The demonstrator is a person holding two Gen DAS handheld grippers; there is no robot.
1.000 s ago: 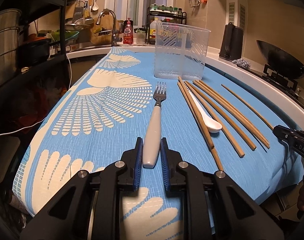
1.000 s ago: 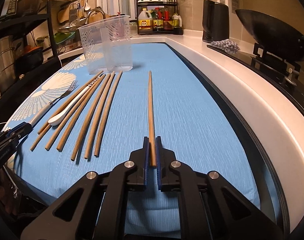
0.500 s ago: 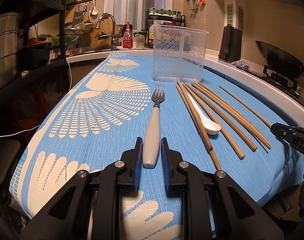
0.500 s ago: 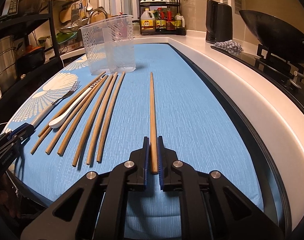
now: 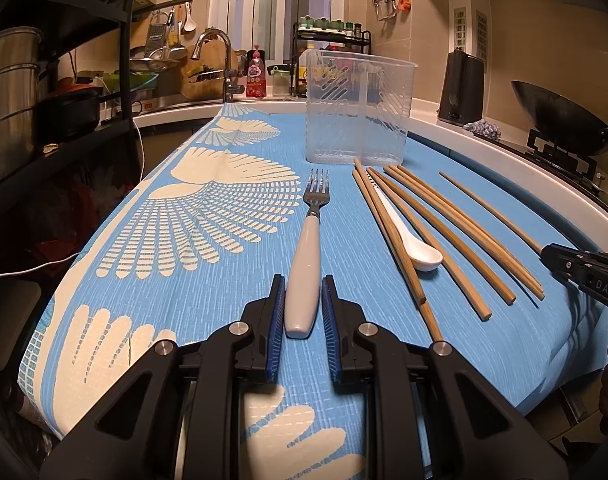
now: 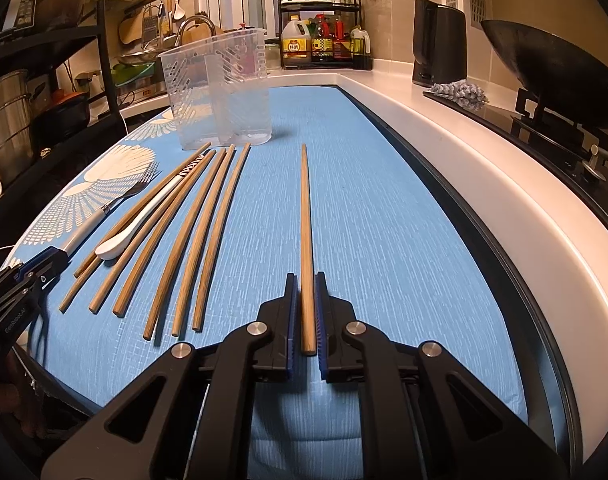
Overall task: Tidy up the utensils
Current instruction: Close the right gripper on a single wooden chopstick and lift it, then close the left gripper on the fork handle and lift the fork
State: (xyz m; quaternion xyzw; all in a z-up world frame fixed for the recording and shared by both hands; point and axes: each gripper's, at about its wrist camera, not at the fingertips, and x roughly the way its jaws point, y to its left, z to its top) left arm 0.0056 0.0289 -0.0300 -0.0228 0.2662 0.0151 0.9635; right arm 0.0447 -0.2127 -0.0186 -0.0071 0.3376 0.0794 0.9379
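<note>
On the table (image 5: 207,280) lie one fork (image 5: 304,264), one white spoon (image 5: 418,250) and seven chopsticks: six grouped (image 6: 191,236), one apart (image 6: 306,240). One clear holder (image 5: 360,112) stands toward the far edge. The left hand-held gripper (image 5: 302,312) narrowly brackets the fork's handle near the front edge; the right hand-held gripper (image 6: 306,312) narrowly brackets the lone chopstick.

Beige tiled wall (image 5: 432,20), window (image 5: 263,12), black shelving (image 5: 123,60)

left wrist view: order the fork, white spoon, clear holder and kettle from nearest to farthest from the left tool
1. Fork: its white handle lies between the pads of the left tool.
2. White spoon: to the right, among the chopsticks.
3. Clear holder: straight ahead, past the fork's tines.
4. Kettle: far right, on the counter behind the holder.
</note>
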